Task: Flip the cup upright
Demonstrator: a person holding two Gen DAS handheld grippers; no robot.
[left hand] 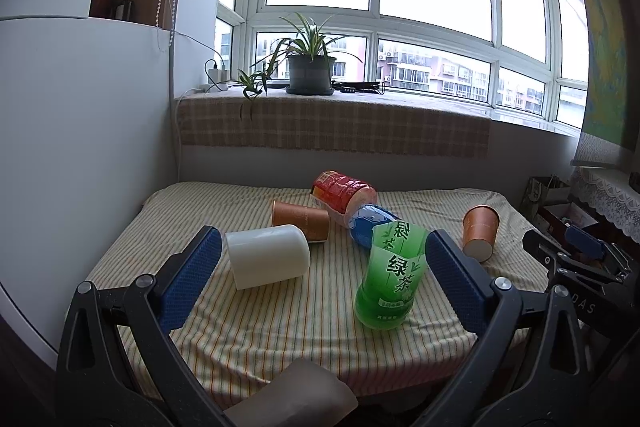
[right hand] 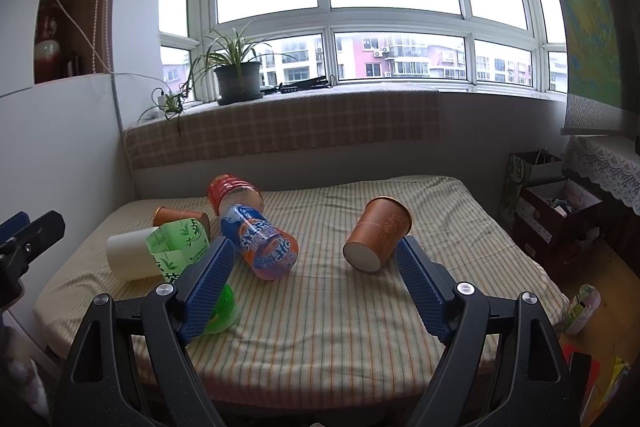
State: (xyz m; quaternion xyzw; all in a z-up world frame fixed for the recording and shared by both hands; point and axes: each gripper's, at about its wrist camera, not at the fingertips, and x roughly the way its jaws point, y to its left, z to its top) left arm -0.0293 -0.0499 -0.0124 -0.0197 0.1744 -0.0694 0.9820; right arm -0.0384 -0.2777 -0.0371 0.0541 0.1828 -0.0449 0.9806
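Note:
Several cups lie tipped over on the striped cloth of the table. A white cup lies on its side between my left gripper's fingers; my left gripper is open and above it. A green cut bottle cup stands upside down near its right finger. A brown paper cup lies on its side just ahead of my open right gripper. A second brown cup, a red cut bottle and a blue-orange cut bottle also lie tipped.
The table stands against a wall under a windowsill with a potted plant. A white cabinet is at the left. Boxes and bags crowd the floor at the right.

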